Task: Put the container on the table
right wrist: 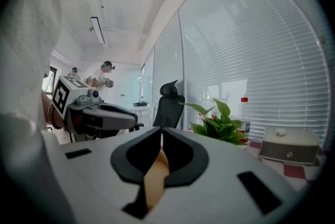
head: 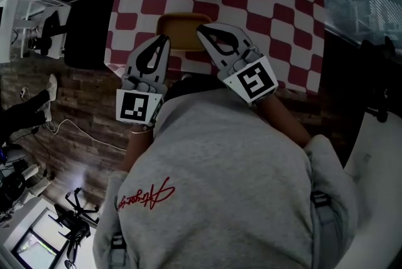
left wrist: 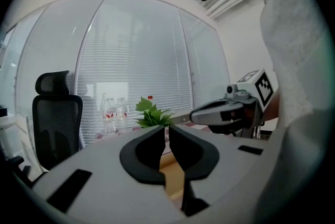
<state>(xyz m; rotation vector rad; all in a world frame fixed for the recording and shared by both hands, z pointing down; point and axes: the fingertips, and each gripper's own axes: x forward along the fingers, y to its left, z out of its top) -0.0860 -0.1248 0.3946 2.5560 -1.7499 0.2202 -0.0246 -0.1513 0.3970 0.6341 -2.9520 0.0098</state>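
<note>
Holding container [head: 182, 38] at the jaw tips of left gripper [head: 165, 40] and right gripper [head: 201, 29], both clenched, seemingly on its side rims, over checked table [head: 276, 16]; next, lowering level and unclenching.

We can read no word for certain: the red cursive lettering [head: 143, 193] low on the grey sweatshirt [head: 239, 186] is illegible. Above it, two square markers [head: 137, 107] [head: 255, 82] carry only black-and-white patterns.
</note>
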